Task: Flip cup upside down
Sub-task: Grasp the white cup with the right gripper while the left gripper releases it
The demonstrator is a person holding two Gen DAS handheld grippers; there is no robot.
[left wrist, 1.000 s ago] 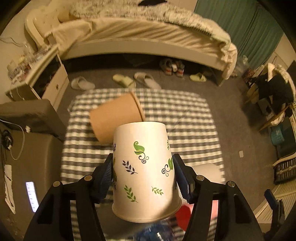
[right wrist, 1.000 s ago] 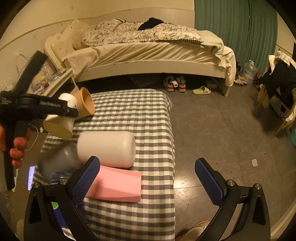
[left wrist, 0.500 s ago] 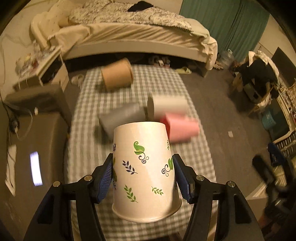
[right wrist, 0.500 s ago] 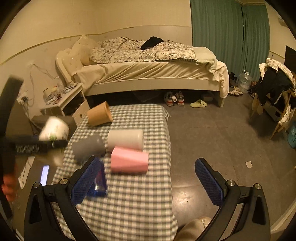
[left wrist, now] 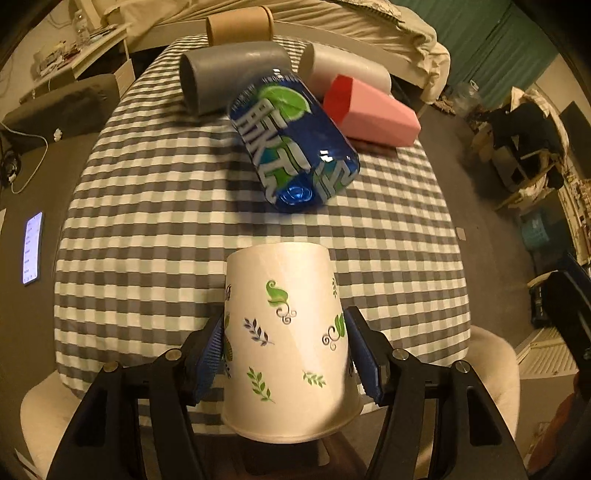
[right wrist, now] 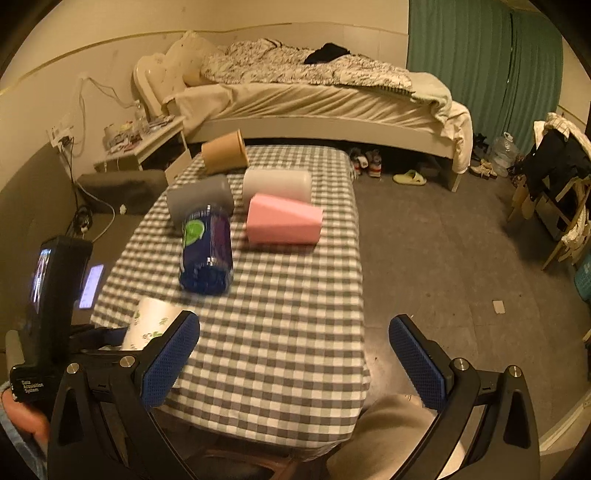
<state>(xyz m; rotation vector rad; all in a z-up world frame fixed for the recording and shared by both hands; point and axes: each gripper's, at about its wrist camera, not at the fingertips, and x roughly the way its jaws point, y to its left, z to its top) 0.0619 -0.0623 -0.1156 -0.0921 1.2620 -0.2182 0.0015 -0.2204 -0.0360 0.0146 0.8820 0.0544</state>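
Observation:
My left gripper [left wrist: 286,350] is shut on a white paper cup with green leaf prints [left wrist: 288,343]. The cup's closed base points away from me toward the table and its open rim faces me. It hangs over the near edge of the checked tablecloth [left wrist: 155,206]. In the right wrist view the cup [right wrist: 147,326] shows at lower left, held by the left gripper tool. My right gripper [right wrist: 295,354] is open and empty above the table's near right corner.
Lying on the cloth are a blue bottle [left wrist: 293,142], a grey cup [left wrist: 231,75], a white cup [left wrist: 343,70], a pink cup [left wrist: 369,110] and a brown cup [left wrist: 238,27]. A lit phone [left wrist: 32,247] lies left of the table. A bed stands beyond.
The left gripper has swung down and back with the cup, from high above the table to low at its near edge. The right gripper pulled back and stayed open.

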